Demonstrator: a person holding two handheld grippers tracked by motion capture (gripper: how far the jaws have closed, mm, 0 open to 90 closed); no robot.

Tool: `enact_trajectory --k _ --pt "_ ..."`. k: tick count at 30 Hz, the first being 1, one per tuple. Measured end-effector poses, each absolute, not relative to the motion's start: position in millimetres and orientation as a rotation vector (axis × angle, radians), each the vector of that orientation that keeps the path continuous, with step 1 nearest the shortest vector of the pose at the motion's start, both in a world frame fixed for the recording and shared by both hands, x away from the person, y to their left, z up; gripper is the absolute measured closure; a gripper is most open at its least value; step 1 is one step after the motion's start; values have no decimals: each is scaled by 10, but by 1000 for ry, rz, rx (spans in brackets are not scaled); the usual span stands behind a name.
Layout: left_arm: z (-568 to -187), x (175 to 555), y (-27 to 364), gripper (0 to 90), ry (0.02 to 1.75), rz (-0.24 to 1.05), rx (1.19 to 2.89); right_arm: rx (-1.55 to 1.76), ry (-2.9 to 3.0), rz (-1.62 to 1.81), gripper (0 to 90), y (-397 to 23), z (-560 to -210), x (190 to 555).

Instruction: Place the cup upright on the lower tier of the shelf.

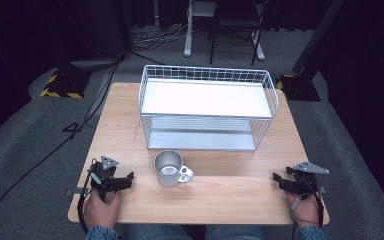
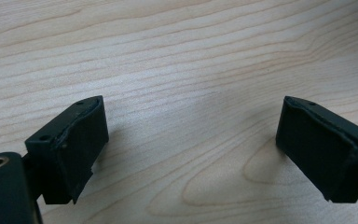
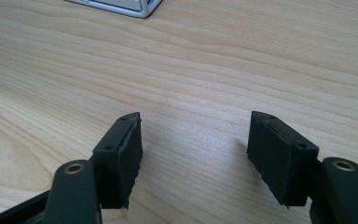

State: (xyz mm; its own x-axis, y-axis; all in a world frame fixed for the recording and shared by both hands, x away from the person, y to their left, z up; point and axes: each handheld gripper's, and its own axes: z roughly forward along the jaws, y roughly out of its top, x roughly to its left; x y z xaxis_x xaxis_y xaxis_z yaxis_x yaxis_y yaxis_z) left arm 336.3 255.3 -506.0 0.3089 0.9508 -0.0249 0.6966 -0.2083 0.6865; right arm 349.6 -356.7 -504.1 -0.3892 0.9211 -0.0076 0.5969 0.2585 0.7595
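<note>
Roughly, nearer hand: left gripper [image 1: 128,179], lower left of frame, jaws spread, empty.
Mug [image 1: 169,168]: lower centre, upright, just right of it, handle toward lower right.
Right gripper [image 1: 279,178]: lower right, released, well apart.

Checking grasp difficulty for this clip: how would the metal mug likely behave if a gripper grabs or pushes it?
The mug looks like thin bare metal, so probably rigid and light. Its shiny wall may slip between the jaws. Standing upright on a wide base on the table, it would likely slide rather than tip; its side handle might make it turn.
</note>
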Motion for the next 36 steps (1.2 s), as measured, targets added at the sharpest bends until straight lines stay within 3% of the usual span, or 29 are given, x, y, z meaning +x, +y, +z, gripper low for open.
enact_trajectory --k 24,36 --pt "-5058 3373 2547 111 1474 562 1970 1374 2083 952 360 -3566 -5039 3490" --pt "-5057 3372 2547 111 1474 562 1970 1291 2124 1091 350 -3335 -4882 3401"
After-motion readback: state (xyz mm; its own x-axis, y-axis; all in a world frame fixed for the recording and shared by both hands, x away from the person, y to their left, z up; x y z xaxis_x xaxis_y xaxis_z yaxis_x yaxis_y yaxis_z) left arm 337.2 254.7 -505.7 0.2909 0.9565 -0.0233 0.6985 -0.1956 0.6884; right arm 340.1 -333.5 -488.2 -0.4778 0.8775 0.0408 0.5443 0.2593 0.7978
